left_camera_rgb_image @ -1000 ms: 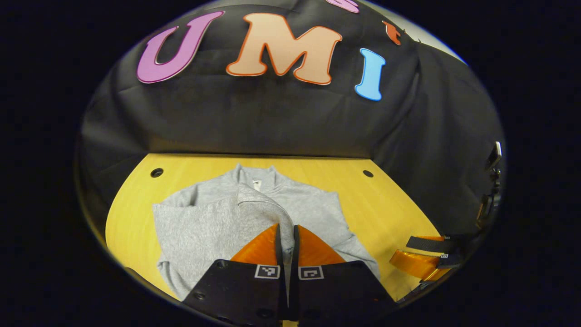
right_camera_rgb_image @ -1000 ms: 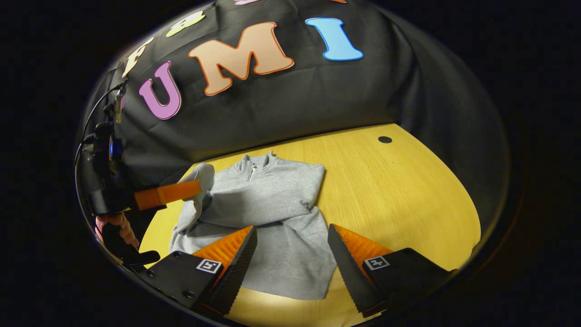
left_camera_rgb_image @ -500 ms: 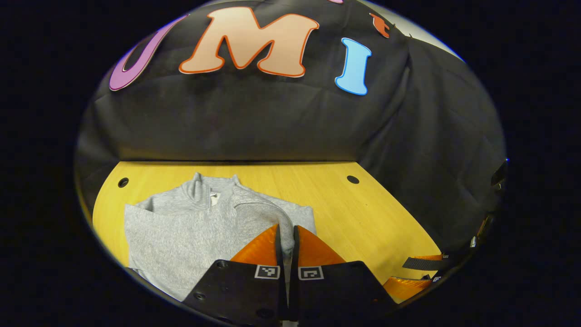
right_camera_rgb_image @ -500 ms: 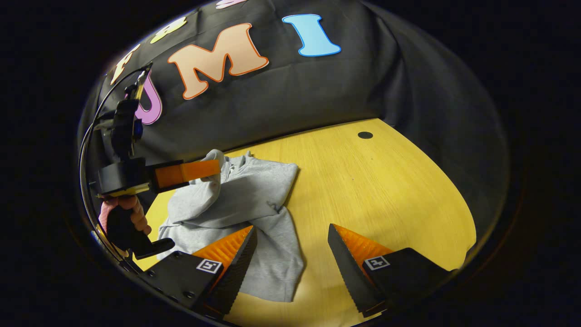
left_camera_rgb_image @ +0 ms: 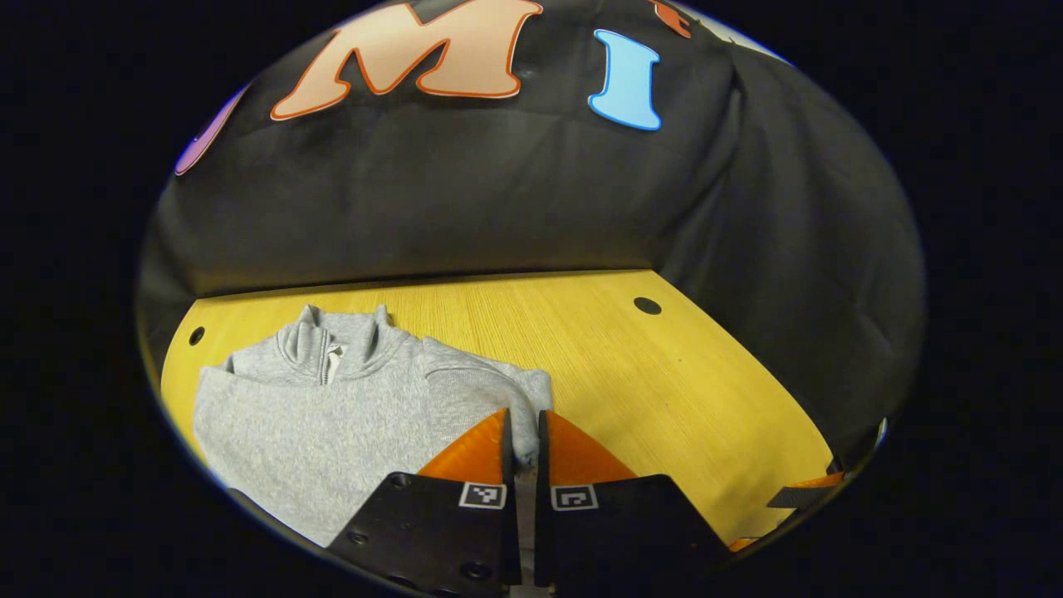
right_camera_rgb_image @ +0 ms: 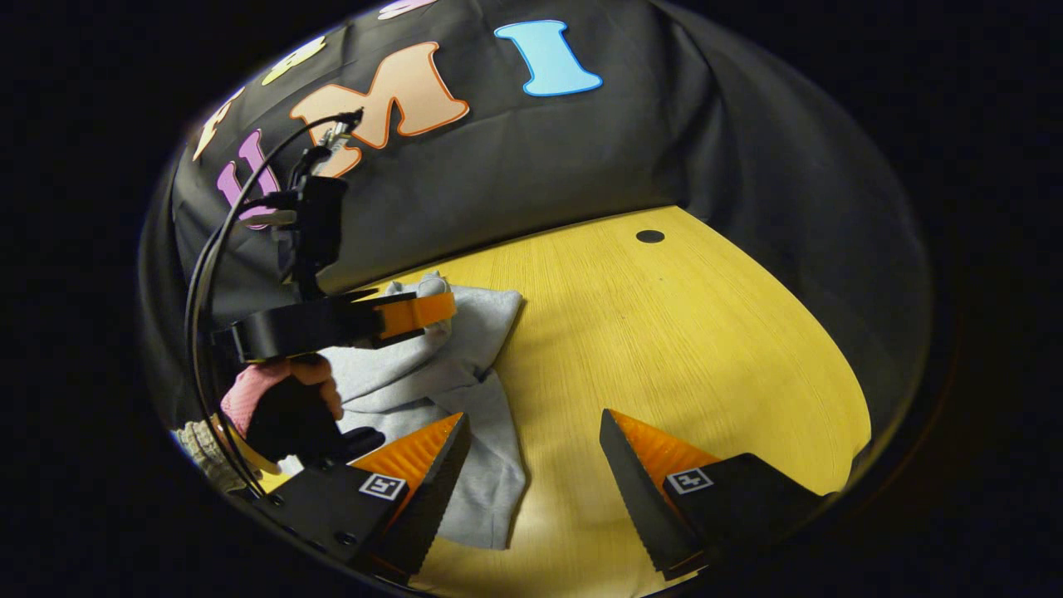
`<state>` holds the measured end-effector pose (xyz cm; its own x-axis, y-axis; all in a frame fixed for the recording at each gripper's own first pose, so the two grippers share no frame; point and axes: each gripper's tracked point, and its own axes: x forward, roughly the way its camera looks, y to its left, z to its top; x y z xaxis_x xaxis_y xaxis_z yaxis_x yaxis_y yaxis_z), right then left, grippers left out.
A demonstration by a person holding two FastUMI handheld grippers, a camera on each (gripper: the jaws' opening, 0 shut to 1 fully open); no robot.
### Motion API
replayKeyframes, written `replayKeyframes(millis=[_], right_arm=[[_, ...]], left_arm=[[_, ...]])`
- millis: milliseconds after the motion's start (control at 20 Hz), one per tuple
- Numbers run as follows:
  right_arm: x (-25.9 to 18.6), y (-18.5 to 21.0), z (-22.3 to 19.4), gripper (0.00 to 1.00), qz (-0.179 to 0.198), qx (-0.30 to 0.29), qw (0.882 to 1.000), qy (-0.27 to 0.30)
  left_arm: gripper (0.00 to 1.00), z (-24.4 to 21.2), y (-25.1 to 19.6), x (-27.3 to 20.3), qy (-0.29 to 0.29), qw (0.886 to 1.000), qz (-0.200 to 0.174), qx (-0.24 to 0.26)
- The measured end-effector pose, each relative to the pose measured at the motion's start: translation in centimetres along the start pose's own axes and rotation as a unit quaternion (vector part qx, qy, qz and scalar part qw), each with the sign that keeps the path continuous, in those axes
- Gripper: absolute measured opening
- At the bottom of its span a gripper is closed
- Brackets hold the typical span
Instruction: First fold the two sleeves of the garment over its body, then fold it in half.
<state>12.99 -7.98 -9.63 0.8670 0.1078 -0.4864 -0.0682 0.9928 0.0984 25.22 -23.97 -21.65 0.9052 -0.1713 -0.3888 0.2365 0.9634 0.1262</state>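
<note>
left gripper (left_camera_rgb_image: 521,436) jaws pinching grey sleeve (left_camera_rgb_image: 498,390) | right gripper (right_camera_rgb_image: 531,465) jaws spread over worktop (right_camera_rgb_image: 681,332) | risk: sleeve probably slips, bunching garment (left_camera_rgb_image: 332,407)

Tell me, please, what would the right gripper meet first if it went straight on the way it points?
Probably the bare yellow wooden table: the right gripper aims just beside the grey sweatshirt, though depth is unclear.

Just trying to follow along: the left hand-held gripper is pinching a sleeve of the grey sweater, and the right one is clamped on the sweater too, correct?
Not quite. The left hand-held gripper does pinch a sleeve of the grey sweater, but the right hand-held gripper is open and holds nothing, as the right gripper view shows.
</note>
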Motion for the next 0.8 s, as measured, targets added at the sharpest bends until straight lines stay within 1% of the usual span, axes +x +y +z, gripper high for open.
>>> replayKeyframes(millis=[100, 150, 200, 250, 300, 350, 400, 500, 550, 600, 650, 700, 750, 800], right_arm=[[-0.2, -0.3, -0.6, 0.98, -0.003, 0.002, 1.000, 0.006], [-0.3, -0.4, -1.0, 0.98, -0.004, 0.002, 1.000, 0.009], [-0.3, -0.4, -1.1, 0.98, -0.006, 0.002, 1.000, 0.011], [-0.2, -0.4, -1.2, 0.94, -0.007, 0.002, 1.000, 0.011], [-0.2, -0.3, -1.2, 0.98, -0.007, 0.004, 1.000, 0.010], [-0.3, -0.3, -1.4, 0.98, -0.006, 0.004, 1.000, 0.010], [-0.3, -0.2, -1.6, 0.94, -0.007, 0.002, 1.000, 0.010], [-0.5, 0.4, -2.3, 0.94, -0.006, 0.000, 1.000, 0.014], [-0.6, 0.8, -2.6, 0.94, -0.004, -0.003, 1.000, 0.015], [-0.7, 1.3, -2.8, 0.94, -0.002, -0.006, 1.000, 0.015], [-0.6, 1.8, -2.9, 0.98, 0.000, -0.011, 1.000, 0.014], [-0.6, 2.3, -3.2, 0.98, 0.002, -0.016, 1.000, 0.015], [-0.5, 2.9, -3.6, 0.94, 0.005, -0.019, 1.000, 0.017], [-0.5, 3.5, -3.9, 0.98, 0.009, -0.020, 1.000, 0.019]], left_arm=[[0.19, 0.1, -1.4, 0.6, -0.005, 0.999, -0.024, -0.023], [0.36, 0.2, -1.3, 0.3, -0.007, 1.000, -0.019, -0.022], [0.54, 0.2, -0.7, 0.0, -0.008, 1.000, -0.004, -0.015], [0.71, 0.4, 0.1, -0.5, -0.011, 1.000, 0.014, -0.007], [0.89, 0.5, 0.6, -1.0, -0.015, 1.000, 0.025, -0.004], [0.95, 0.7, 1.2, -1.8, -0.020, 0.999, 0.030, -0.009], [0.94, 0.9, 1.7, -2.9, -0.027, 0.999, 0.030, -0.019], [0.94, 1.4, 3.5, -5.4, -0.042, 0.998, 0.033, -0.036], [0.94, 1.6, 4.8, -6.9, -0.049, 0.997, 0.041, -0.038], [0.94, 1.6, 6.6, -8.3, -0.054, 0.997, 0.054, -0.033], [0.94, 1.5, 8.7, -9.7, -0.059, 0.996, 0.070, -0.025], [0.94, 1.3, 10.6, -11.2, -0.063, 0.994, 0.083, -0.017], [0.94, 1.1, 12.5, -12.8, -0.064, 0.993, 0.096, -0.014], [0.94, 0.6, 14.2, -14.3, -0.063, 0.992, 0.108, -0.014]])
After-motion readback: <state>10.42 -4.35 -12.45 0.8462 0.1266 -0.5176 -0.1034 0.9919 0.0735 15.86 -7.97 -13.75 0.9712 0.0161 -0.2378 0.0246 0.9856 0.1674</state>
